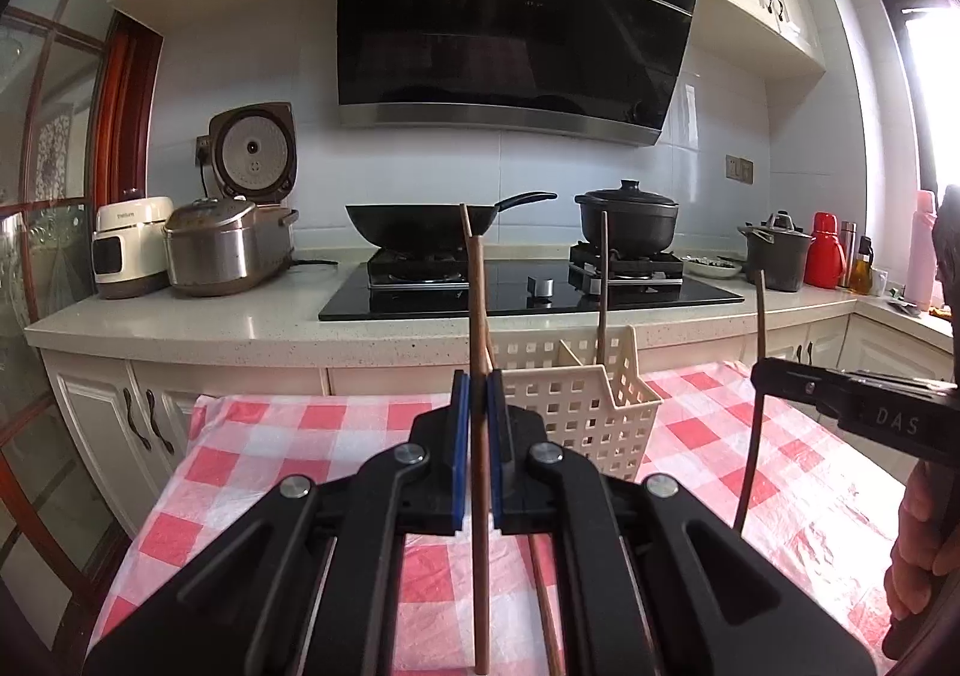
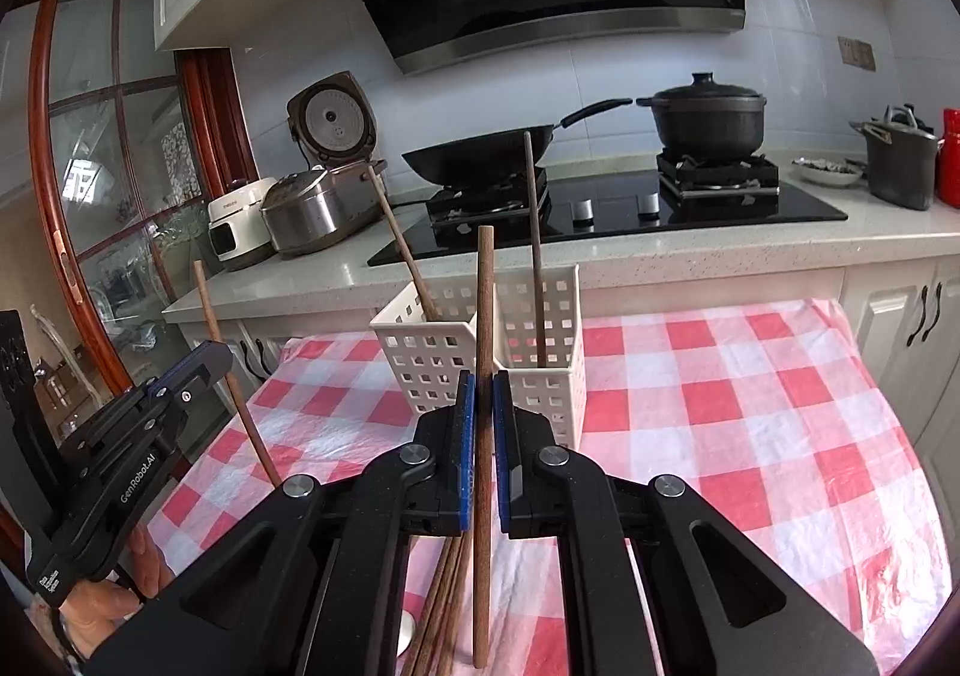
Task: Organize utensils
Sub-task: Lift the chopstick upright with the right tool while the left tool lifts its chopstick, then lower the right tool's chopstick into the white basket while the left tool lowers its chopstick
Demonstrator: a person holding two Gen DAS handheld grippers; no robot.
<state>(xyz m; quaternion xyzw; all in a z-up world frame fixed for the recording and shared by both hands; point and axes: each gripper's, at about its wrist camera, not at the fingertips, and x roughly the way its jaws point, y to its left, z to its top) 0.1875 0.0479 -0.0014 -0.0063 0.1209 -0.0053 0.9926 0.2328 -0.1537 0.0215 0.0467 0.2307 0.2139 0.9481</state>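
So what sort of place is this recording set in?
A home kitchen, most likely. A black range hood hangs over a gas hob with a wok and a lidded pot, and an open rice cooker sits on the stone counter.

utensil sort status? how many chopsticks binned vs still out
Done: two chopsticks stand in the white basket, one per compartment. In hand: the left hand-held gripper and right hand-held gripper each clamp one chopstick upright. Left: a loose bundle of chopsticks on the checkered tablecloth.
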